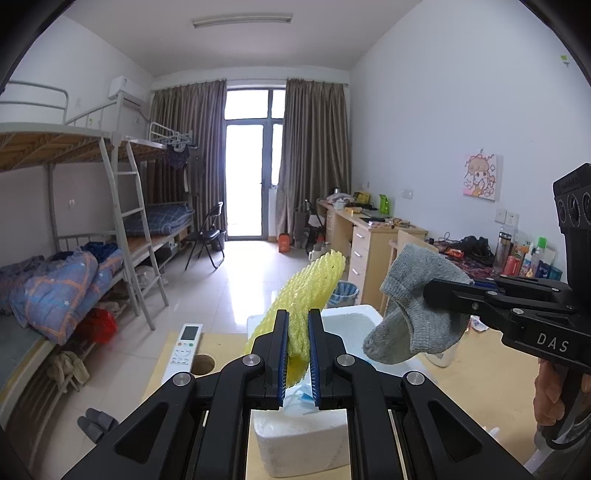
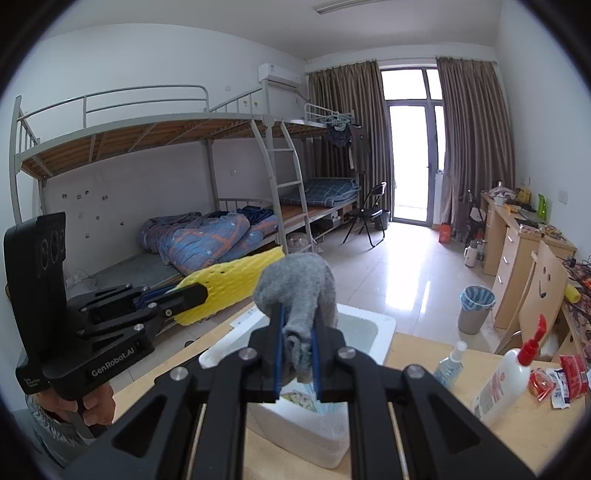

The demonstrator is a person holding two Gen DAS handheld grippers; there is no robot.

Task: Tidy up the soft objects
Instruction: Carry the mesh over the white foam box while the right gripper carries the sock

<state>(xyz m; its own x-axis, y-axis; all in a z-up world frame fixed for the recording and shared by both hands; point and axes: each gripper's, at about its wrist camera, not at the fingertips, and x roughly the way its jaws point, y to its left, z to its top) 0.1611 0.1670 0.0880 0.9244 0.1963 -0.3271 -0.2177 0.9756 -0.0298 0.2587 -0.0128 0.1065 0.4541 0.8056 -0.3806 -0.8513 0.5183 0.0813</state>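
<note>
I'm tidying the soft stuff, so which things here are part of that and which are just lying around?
In the job:
yellow foam net, in left tool
grey sock, in right tool
white foam box

Lying about:
remote control
lotion bottle
spray bottle

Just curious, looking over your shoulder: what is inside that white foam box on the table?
The white foam box shows a bare pale floor at its far end. Nearer, something with blue and printed paper peeks out, but the right gripper and grey sock cover the rest.

White walls (image 1: 424, 110), glossy tiled floor (image 1: 236, 280). Metal bunk beds (image 2: 155, 133) along one wall, wooden desks (image 1: 373, 240) opposite. Brown curtains (image 1: 314, 155) flank bright glass door (image 1: 251, 162). Ceiling tube light (image 1: 242, 20).
</note>
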